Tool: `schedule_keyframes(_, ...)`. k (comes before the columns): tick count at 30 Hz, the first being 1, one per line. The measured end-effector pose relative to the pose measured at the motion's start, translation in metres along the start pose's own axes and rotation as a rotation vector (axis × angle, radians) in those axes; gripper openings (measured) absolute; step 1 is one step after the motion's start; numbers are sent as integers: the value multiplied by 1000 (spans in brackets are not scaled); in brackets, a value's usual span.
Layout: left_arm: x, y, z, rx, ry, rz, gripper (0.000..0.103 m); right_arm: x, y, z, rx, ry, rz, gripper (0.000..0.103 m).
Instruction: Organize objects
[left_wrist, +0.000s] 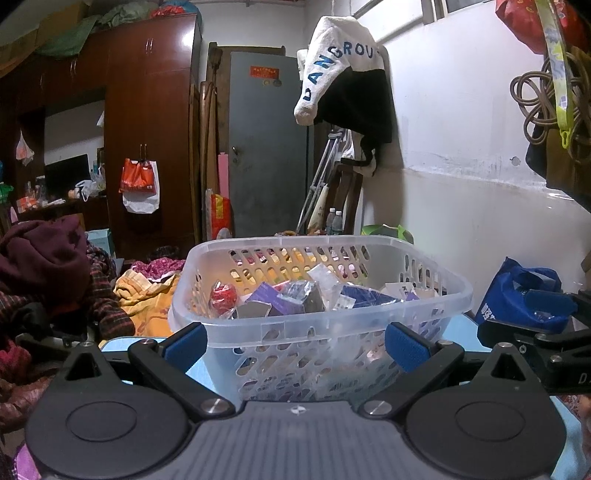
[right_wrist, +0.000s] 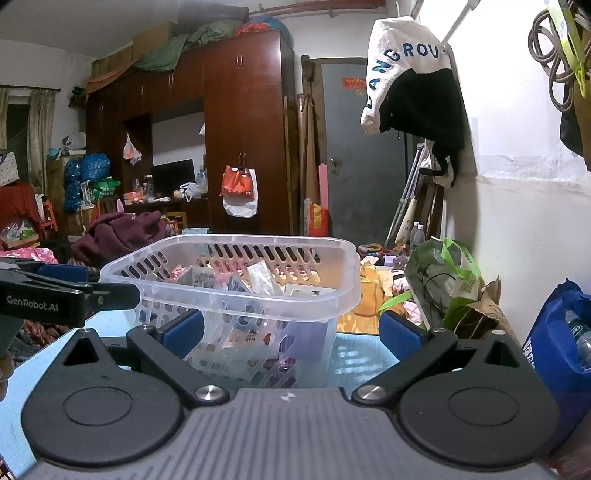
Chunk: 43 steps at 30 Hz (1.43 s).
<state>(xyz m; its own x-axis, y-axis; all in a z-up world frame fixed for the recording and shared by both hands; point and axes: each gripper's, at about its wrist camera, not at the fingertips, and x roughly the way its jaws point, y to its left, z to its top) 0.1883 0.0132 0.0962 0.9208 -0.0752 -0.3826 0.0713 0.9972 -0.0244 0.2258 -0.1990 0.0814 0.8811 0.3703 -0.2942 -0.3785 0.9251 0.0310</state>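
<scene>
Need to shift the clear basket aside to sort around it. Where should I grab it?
Grip the rolled top rim of the clear basket at its near wall, coming over from above with the open left gripper. The slotted walls flare outward, wider than the fingers' spread, so only the rim fits.

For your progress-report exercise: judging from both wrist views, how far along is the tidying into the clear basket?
Done: the clear basket on the blue table already holds boxes and packets, including a red packet. In hand: nothing; the left gripper and right gripper are both open and empty, facing the basket. Left: the blue bag and green bag sit outside it, though whether they belong inside is unclear.
</scene>
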Motion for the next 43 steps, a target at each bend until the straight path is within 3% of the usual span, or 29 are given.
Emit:
schedule_keyframes(12, 6, 0, -4, -13, 19, -35, 103, 2, 1, -4, -5, 8, 5, 103)
schedule_keyframes(30, 5, -3, -12, 1, -12, 12, 103, 1, -4, -6, 14, 5, 4, 103)
schedule_keyframes(43, 3, -14, -15, 27, -1, -46, 103, 4, -6, -7, 3, 14, 8, 103)
